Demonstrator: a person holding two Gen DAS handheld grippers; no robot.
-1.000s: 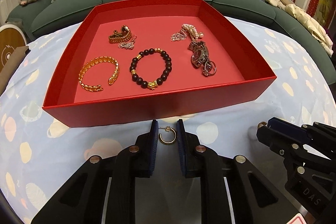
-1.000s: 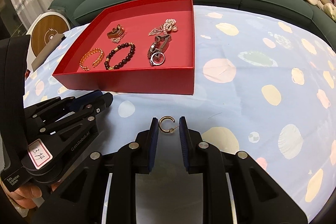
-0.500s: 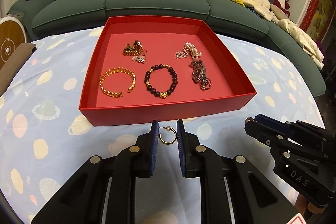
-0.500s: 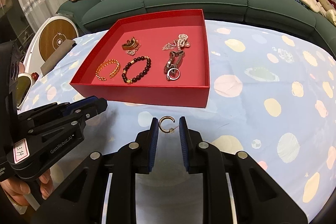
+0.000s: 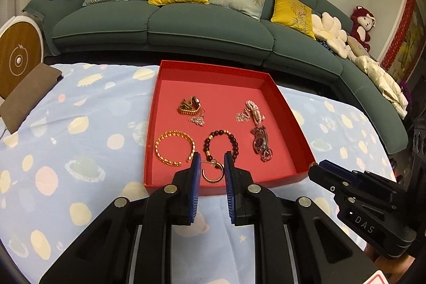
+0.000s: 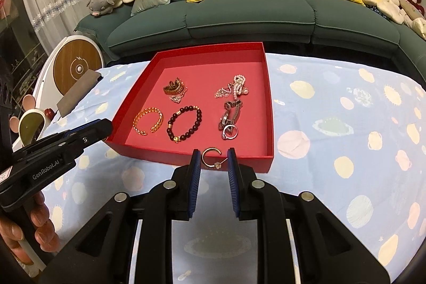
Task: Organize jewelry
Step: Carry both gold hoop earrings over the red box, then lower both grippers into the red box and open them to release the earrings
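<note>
My left gripper (image 5: 211, 171) is shut on a gold hoop earring (image 5: 212, 175) and holds it in the air over the near edge of the red tray (image 5: 290, 111). My right gripper (image 6: 213, 161) is shut on a second gold hoop earring (image 6: 210, 158) above the tray's near wall (image 6: 234, 162). In the tray lie a gold cuff bracelet (image 5: 173, 149), a dark bead bracelet (image 5: 221, 144), a gold watch band (image 5: 189, 106), a pearl and chain piece (image 5: 251, 112) and a metal watch (image 5: 261, 144). The right gripper's tip also shows in the left wrist view (image 5: 316, 168).
The tray sits on a table with a light blue planet-print cloth (image 6: 346, 124). A green sofa (image 6: 253, 9) with cushions and soft toys runs behind it. A round wood-faced device (image 6: 77, 68) and a brown pad (image 6: 77, 92) are at the left.
Both grippers have risen and pulled back from the tray, each still holding its earring. The tray looks smaller and lower in both views.
</note>
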